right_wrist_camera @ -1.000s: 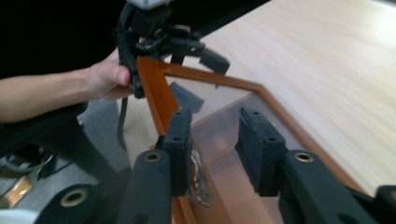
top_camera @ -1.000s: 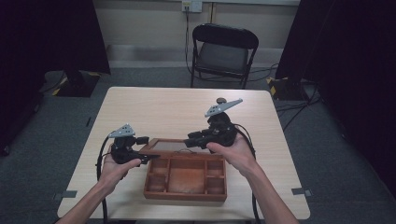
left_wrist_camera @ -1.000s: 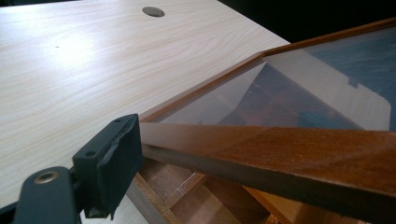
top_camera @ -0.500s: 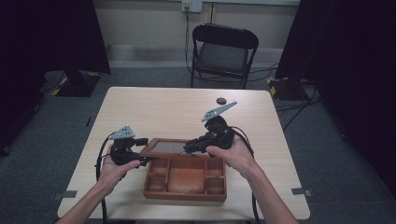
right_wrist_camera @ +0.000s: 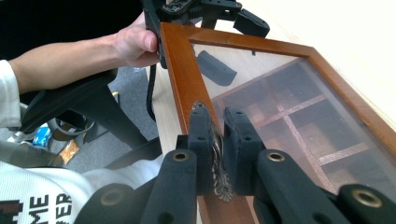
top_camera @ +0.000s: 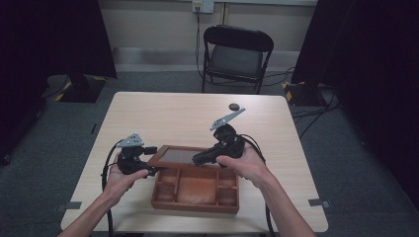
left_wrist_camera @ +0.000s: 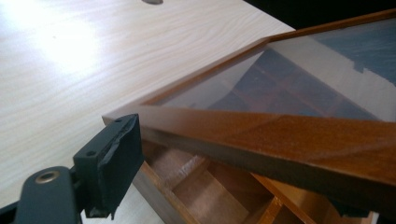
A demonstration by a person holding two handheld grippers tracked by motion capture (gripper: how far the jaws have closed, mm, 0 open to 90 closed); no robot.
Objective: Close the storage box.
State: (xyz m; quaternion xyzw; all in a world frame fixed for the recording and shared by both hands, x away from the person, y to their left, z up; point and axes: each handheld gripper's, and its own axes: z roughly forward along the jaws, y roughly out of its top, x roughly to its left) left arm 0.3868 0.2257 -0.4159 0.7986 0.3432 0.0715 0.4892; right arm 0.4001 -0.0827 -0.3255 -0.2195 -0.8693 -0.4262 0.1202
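Box: your wooden box [top_camera: 195, 190] sits at the near edge of the table [top_camera: 163, 113], between your two hands, its compartments open to view.
Lid: the glass-paned lid [top_camera: 179, 156] is raised off the box and tilted, its front edge lifted, its far edge low toward the back of the box. Through the pane [right_wrist_camera: 299, 116] you see the dividers below.
Left gripper: your left gripper [top_camera: 148, 160] is at the lid's left corner. In the left gripper view one jaw pad [left_wrist_camera: 112, 158] lies against the outer side of the frame [left_wrist_camera: 280, 135]; the other jaw is hidden behind the wood, so you cannot tell whether it is clenched.
Right gripper: your right gripper [right_wrist_camera: 215, 149] is clenched on the small metal latch [right_wrist_camera: 219, 184] on the lid's front rail, both jaws pressed against it.
Hands: your left hand [top_camera: 121, 177] and right hand [top_camera: 247, 165] each wrap a gripper handle.
Other: a small dark disc [top_camera: 233, 105] lies far out on the table; a folding chair [top_camera: 237, 52] stands beyond.
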